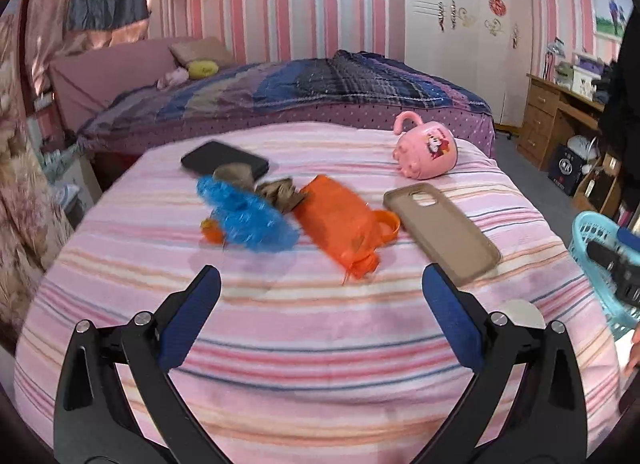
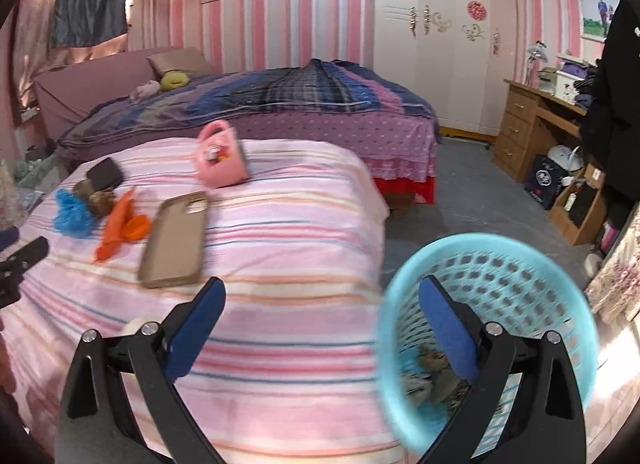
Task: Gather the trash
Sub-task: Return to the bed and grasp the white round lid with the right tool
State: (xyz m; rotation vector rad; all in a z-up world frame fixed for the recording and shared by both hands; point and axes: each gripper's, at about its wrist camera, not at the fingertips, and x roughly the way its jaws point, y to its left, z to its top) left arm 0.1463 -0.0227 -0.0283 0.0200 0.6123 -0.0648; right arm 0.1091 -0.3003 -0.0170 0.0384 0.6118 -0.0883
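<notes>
On the pink striped cloth (image 1: pixel 320 344) lie a crumpled blue plastic piece (image 1: pixel 248 219), brown crumpled paper (image 1: pixel 280 191), an orange bag (image 1: pixel 340 223) and a small orange scrap (image 1: pixel 212 234). My left gripper (image 1: pixel 320 276) hovers open just in front of the orange bag, holding nothing. The same litter shows in the right wrist view: blue plastic (image 2: pixel 72 215), orange bag (image 2: pixel 116 232). My right gripper (image 2: pixel 324 288) is open at the table's right edge. Its right finger (image 2: pixel 444 328) reaches inside a light blue basket (image 2: pixel 488 264) holding crumpled trash (image 2: pixel 432 376).
A tan phone case (image 1: pixel 440 227), a black phone (image 1: pixel 224 159) and a pink mug (image 1: pixel 426 151) on its side also lie on the cloth. A white round object (image 1: pixel 520 312) sits near the front edge. A bed (image 1: pixel 320 87) stands behind, a wooden desk (image 2: pixel 532 123) at right.
</notes>
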